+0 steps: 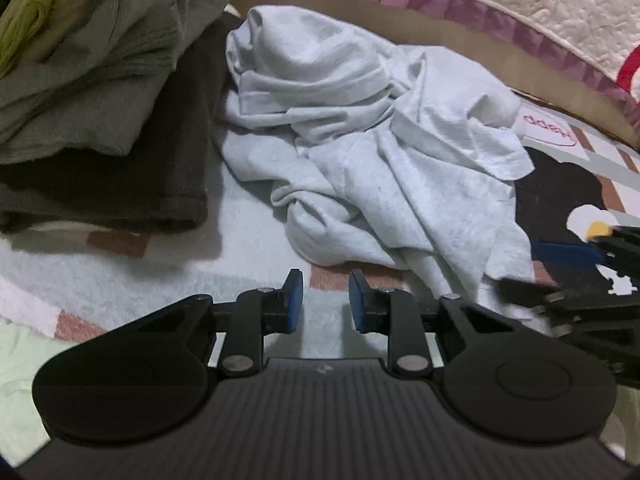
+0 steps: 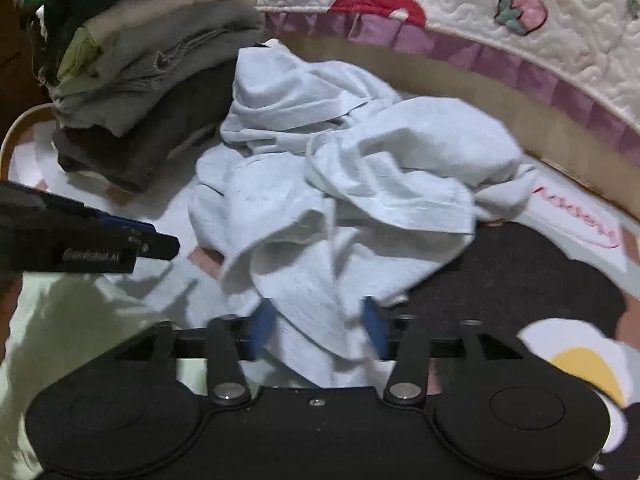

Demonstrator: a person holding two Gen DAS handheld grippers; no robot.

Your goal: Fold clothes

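The shirt, pale and crumpled, lies on the rug right of the folded pile. Only the right wrist view shows its near hem between the right gripper's wide-apart jaws, unpinched. The left view shows the left gripper narrowly parted, empty, over bare rug.

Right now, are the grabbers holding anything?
Nothing. The left gripper is empty; the open right gripper straddles the near edge of the crumpled pale grey garment.
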